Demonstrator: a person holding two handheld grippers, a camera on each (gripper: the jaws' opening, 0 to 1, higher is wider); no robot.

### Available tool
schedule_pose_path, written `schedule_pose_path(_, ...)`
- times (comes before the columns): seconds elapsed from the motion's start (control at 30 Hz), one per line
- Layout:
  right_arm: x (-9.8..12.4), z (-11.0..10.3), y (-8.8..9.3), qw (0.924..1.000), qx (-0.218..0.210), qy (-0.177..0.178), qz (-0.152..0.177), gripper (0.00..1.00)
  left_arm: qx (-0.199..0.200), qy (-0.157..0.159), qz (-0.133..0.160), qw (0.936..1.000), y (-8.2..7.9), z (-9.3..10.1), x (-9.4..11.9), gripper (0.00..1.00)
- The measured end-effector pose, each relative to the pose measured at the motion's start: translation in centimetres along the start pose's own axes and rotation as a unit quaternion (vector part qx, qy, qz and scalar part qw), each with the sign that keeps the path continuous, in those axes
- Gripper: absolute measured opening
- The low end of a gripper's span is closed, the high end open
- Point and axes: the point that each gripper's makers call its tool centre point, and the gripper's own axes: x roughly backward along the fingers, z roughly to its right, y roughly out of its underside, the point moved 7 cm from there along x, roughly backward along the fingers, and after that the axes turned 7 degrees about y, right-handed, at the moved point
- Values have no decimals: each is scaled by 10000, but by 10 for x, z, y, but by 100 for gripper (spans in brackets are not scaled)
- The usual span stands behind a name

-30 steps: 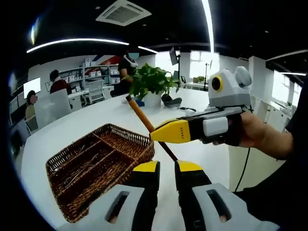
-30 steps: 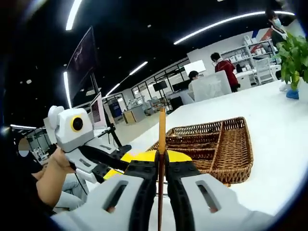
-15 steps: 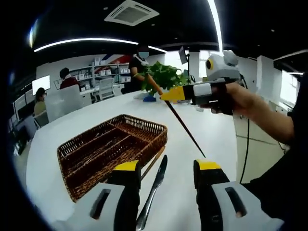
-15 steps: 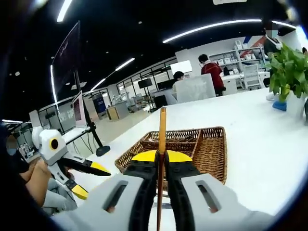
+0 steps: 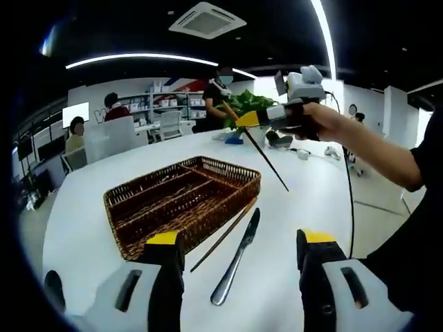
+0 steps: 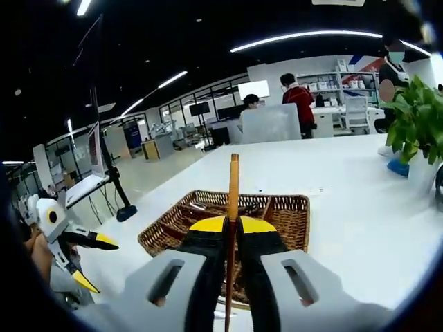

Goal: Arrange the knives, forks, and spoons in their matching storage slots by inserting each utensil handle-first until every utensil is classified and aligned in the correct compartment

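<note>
Letting go of the stick, the left gripper (image 5: 235, 252) now sits spread over the table (image 5: 90, 200), so the right gripper (image 6: 232, 232) alone pinches the wooden-handled utensil (image 6: 233, 190) above the basket (image 5: 183, 200). Handoff looks done; a knife (image 5: 237, 259) and another stick (image 5: 223, 235) lie just beside the basket's near edge, still unsorted.

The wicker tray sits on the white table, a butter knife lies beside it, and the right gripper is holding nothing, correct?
Not quite. The right gripper is shut on a wooden-handled utensil, as the right gripper view shows. The rest holds: the wicker tray sits on the white table, with the butter knife beside it.
</note>
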Motion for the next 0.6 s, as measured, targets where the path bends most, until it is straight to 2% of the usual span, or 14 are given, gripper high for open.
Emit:
schedule_pose_path(0.3,-31,11,-14,9996,124,31,-245,5,117,-221,85,9997,4,-5,8,85)
schedule_pose_path(0.6,-69,27,-25,9977,100,29,-667,5,218,-393,196,9988,6,-12,15,92)
